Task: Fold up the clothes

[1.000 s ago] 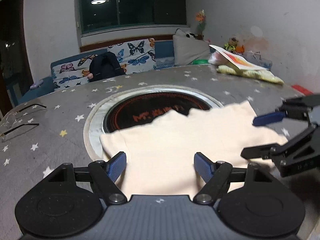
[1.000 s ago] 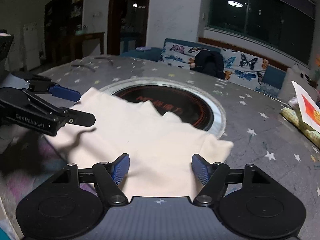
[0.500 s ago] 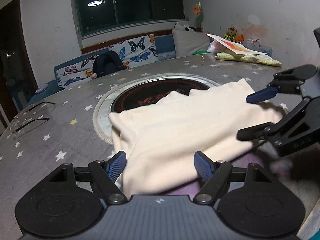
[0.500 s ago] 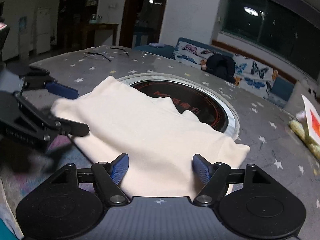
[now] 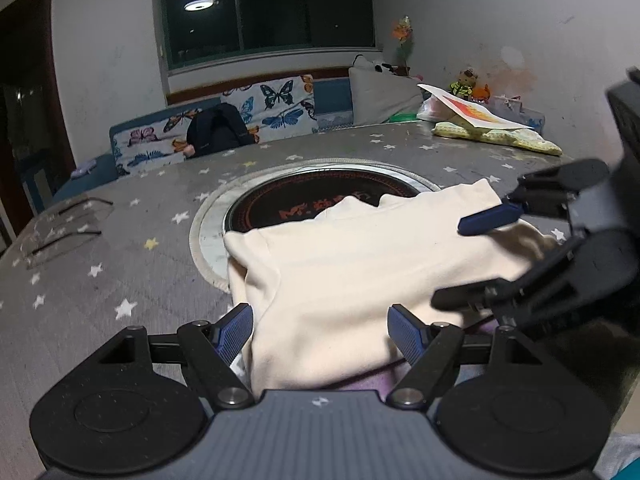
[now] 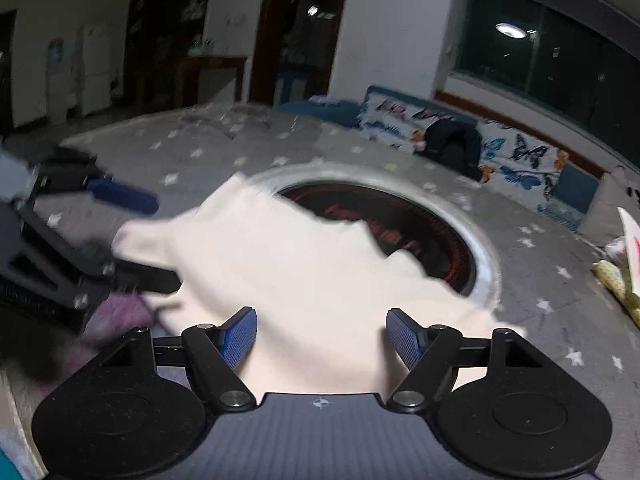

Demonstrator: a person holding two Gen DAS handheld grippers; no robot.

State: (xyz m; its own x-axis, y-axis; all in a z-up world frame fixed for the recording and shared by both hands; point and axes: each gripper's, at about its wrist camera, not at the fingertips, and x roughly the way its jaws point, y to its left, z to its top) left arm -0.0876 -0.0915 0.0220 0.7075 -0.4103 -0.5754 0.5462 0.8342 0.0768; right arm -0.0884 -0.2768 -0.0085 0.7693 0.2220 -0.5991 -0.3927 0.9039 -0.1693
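Left wrist view: both the left gripper [image 5: 320, 330] and right gripper [image 6: 321, 334] stand wide open, gripping nothing, the cream garment [image 5: 360, 276] between their fingers, partly over the table's round hotplate [image 5: 320, 200]. Closing carelessly might pinch one layer, spoiling the fold.

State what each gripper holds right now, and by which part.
Nothing is held. The left gripper and the right gripper both stand open over the cream garment, whose near edge lies between their fingers, unclamped.
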